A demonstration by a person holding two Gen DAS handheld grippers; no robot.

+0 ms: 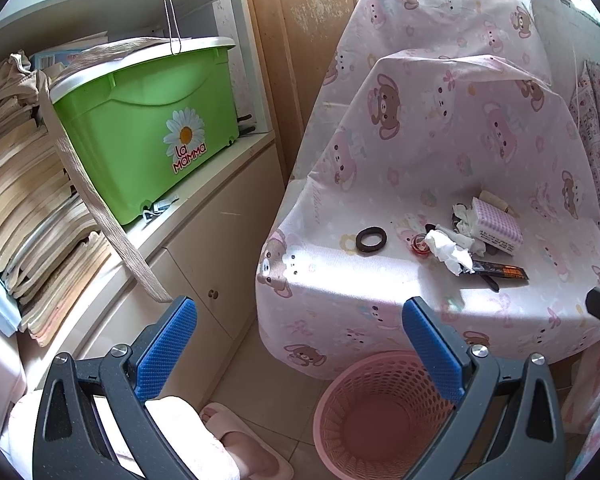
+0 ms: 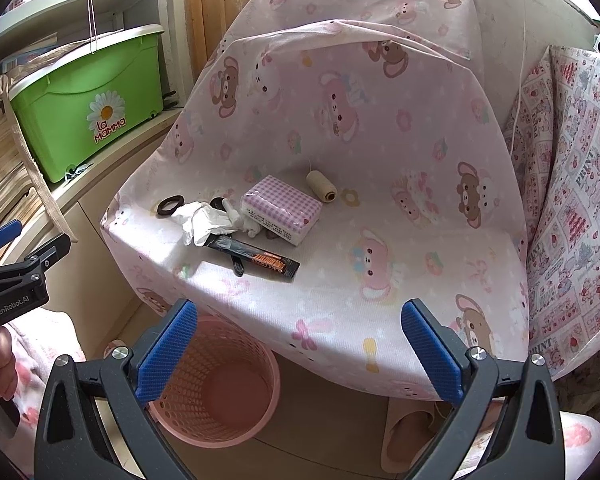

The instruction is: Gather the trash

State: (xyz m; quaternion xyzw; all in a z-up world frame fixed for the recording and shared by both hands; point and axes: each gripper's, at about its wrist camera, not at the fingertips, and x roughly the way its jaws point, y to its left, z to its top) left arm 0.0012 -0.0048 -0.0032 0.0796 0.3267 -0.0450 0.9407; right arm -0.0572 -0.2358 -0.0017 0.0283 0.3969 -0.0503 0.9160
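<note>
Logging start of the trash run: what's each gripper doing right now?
Left gripper: open, holding nothing.
Right gripper: open, holding nothing.

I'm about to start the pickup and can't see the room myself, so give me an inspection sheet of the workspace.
Surface: chair seat draped in pink bear-print cloth, sunlit at the front edge.
Job's things: crumpled white tissue; black-and-orange wrapper; pink mesh bin on the floor below the seat's front, looks empty.
Clutter: checked tissue pack; black ring; thread spool; small red-rimmed item, unclear.
Grippers: left gripper and right gripper both open, holding nothing.
Cables: nothing seen.
Surroundings: green storage box on a shelf, stacked books, slippers on the floor.
</note>
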